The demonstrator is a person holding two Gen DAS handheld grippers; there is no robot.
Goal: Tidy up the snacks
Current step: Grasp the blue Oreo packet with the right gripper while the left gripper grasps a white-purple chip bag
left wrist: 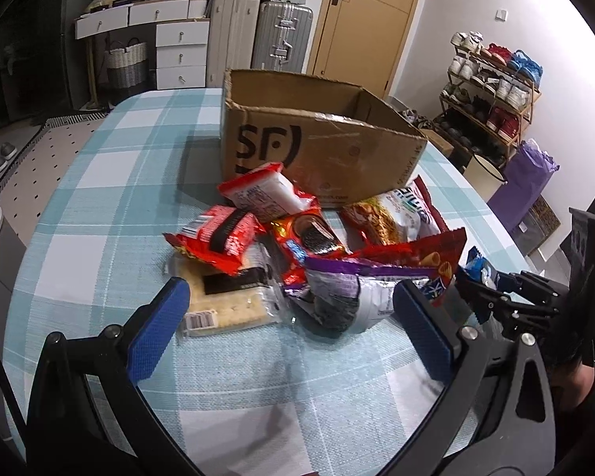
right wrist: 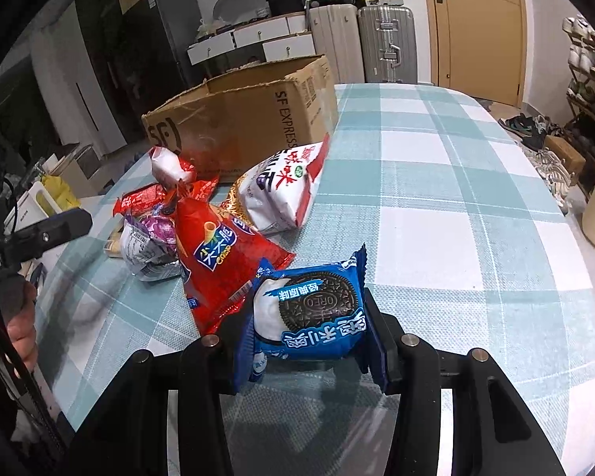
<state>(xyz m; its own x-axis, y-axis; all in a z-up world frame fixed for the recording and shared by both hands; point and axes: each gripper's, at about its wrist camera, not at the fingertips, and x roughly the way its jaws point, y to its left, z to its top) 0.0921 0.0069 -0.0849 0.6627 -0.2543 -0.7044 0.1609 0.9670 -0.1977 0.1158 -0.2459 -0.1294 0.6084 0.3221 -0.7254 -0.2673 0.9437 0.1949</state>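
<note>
**Oreo pack gripped, box waiting**

Left wrist view: the left gripper (left wrist: pixel 289 317) hangs with its jaws wide and nothing between them, low over the near side of the snack pile (left wrist: pixel 297 246). The pile lies just in front of the box (left wrist: pixel 321 146), some packs touching its front wall. The box stands open-topped, and what can be seen of its inside looks empty. The right gripper (left wrist: pixel 492 289) shows right of the pile with a blue wrapper at its tip.

Right wrist view: the right gripper (right wrist: pixel 309 341) is clamped narrow on the Oreo pack (right wrist: pixel 313 313), held near side of the box (right wrist: pixel 250 115), apart from it, beside the red bag (right wrist: pixel 222 269). The step looks like the first carry; next the pack must clear the pile, pass over the box rim and drop inside.

The table (right wrist: pixel 456 198) wears a blue-and-white check cloth. Behind the box stand suitcases (right wrist: pixel 384 43), drawers and a door; a shoe rack (left wrist: pixel 492 95) is to its right.
</note>
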